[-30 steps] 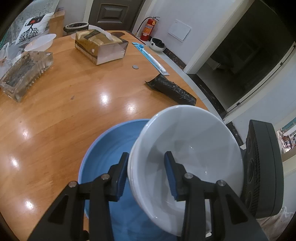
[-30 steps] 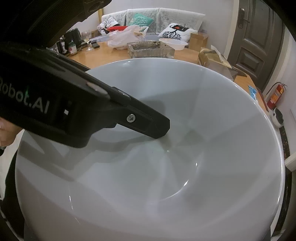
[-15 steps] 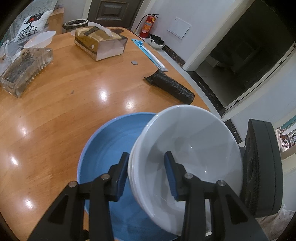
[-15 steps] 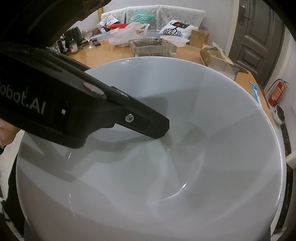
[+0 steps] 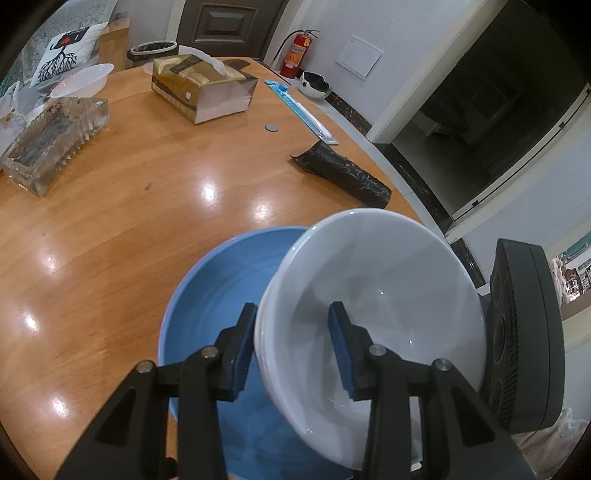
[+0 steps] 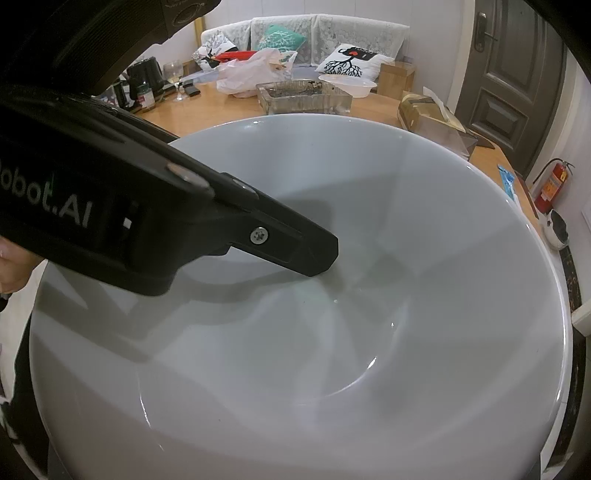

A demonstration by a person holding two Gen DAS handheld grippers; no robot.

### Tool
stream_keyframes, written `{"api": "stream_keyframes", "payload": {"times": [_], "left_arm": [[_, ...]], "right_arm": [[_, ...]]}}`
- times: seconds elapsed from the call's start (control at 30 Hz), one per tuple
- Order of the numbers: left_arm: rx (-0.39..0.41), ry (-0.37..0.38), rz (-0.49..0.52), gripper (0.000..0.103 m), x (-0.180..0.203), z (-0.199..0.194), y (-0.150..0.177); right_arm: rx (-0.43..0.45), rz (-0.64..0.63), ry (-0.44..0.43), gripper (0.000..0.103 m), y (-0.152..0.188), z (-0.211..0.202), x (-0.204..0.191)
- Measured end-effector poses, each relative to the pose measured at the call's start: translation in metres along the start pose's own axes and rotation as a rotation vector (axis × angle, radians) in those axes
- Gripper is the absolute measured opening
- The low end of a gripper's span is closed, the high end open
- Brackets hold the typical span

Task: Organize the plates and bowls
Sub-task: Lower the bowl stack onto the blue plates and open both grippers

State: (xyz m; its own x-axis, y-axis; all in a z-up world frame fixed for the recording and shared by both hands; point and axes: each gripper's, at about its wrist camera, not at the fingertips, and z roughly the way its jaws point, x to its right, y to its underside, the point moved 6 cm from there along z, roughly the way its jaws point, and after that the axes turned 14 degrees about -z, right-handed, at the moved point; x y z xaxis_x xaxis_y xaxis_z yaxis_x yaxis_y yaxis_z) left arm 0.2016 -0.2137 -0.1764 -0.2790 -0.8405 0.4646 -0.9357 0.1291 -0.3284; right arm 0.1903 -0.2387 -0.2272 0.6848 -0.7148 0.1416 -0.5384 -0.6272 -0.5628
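Round wooden table, white walls, dark door, sofa.

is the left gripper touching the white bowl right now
Touching. In the left wrist view the left gripper straddles the near rim of the white bowl, one blue pad outside the wall and one inside, with the bowl tilted over the blue plate.

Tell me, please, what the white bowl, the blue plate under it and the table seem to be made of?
White bowl: likely glazed ceramic, glossy, with sharp light glints and a thick rounded rim. Blue plate: probably glazed ceramic too, though smooth plastic cannot be ruled out. Table: wood or wood veneer, visible grain under a shiny lacquer that mirrors the ceiling lights.
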Motion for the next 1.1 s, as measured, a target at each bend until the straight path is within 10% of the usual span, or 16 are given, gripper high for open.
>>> {"api": "stream_keyframes", "payload": {"times": [0.43, 1.1], "left_arm": [[0.012, -0.028, 0.004, 0.039, 0.001, -0.006, 0.000], [0.189, -0.151, 0.079, 0.079, 0.012, -0.066, 0.012]], "right_arm": [[-0.001, 0.006, 0.001, 0.101, 0.002, -0.004, -0.002], [0.082, 0.007, 0.072, 0.101, 0.005, -0.065, -0.007]]}}
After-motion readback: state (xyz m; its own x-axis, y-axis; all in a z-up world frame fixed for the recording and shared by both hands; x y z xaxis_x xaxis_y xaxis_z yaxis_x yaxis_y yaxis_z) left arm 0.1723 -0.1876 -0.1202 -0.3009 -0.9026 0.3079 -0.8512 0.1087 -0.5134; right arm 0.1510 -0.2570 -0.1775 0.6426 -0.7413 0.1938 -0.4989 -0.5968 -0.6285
